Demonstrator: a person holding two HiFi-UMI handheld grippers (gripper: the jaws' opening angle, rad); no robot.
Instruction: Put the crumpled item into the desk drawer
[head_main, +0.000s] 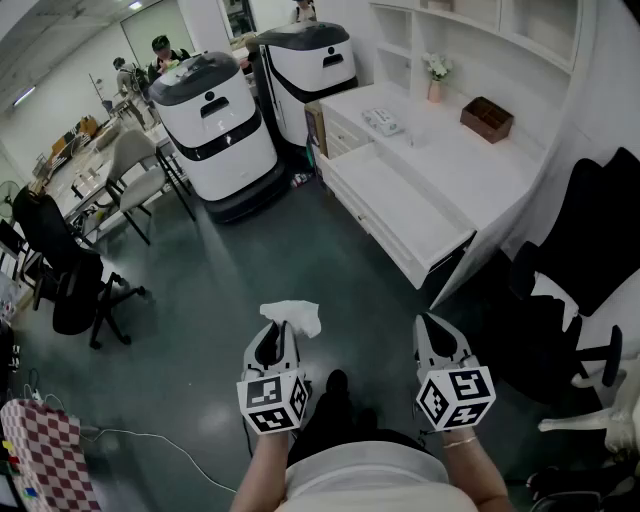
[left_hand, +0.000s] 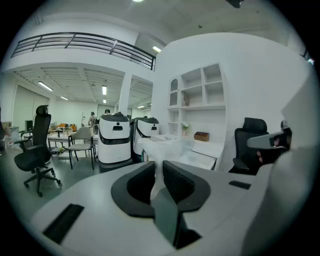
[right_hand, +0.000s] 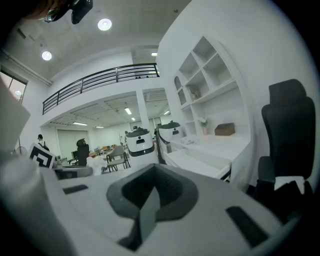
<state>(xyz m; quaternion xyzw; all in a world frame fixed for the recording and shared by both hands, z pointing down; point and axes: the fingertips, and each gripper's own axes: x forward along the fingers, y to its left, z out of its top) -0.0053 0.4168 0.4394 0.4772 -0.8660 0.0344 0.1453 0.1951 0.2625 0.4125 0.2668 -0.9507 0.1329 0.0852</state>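
A person stands on a dark green floor (head_main: 220, 270), seen from above, with a gripper in each hand low in the frame.

The left gripper (head_main: 274, 338), at lower centre left, pinches a white crumpled tissue (head_main: 292, 316). The tissue bunches out above the tips. In the left gripper view its dark fingers (left_hand: 177, 182) stand a narrow way apart, with the tissue (left_hand: 170, 147) clamped between them and rising in front of the camera.

The right gripper (head_main: 433, 328), at lower centre right, holds nothing. In the right gripper view its fingers (right_hand: 172, 192) are pressed together.

A white desk (head_main: 470, 160) runs along the upper right. Its drawer (head_main: 395, 210) is pulled out wide, well apart from both grippers, and the tissue is not in it. On the desk top sit a brown box (head_main: 487, 118) and a small pot of flowers (head_main: 435, 70).

Two white robots (head_main: 215, 125) with dark tops stand at upper centre left. A black chair (head_main: 590, 260) fills the right edge.
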